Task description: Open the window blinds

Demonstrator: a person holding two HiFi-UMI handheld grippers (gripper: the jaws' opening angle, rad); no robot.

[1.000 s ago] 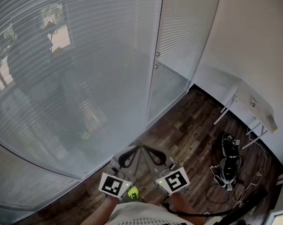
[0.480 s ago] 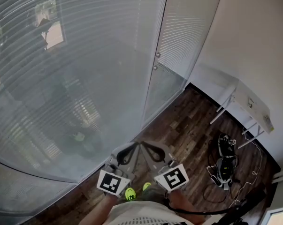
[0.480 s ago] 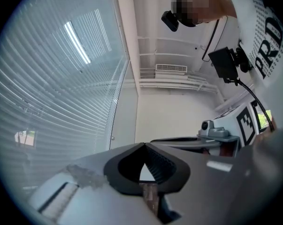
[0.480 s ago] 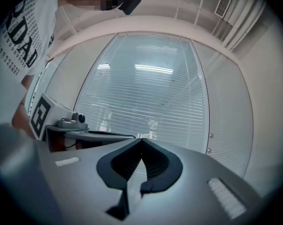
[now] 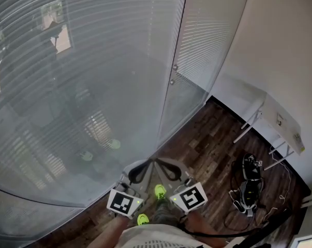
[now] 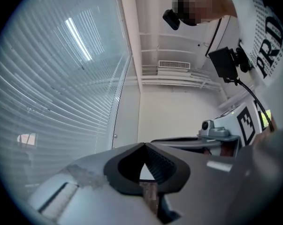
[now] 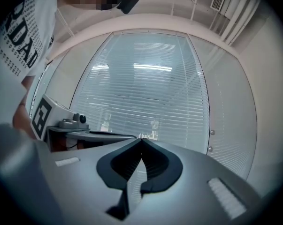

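Left gripper and right gripper are both pressed together and empty, well short of the white frame. Closed window blinds fill the panes either side of the frame. Slats look thin, light and bendy. Probably better to take the small knobs on the frame.

The gear on the floor (black, tangled) is too small to identify.

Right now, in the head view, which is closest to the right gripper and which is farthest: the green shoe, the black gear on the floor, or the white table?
1. Green shoe: on the floor just below the right gripper.
2. Black gear: on the floor off to the right, among cables.
3. White table: by the right wall, beyond the gear.
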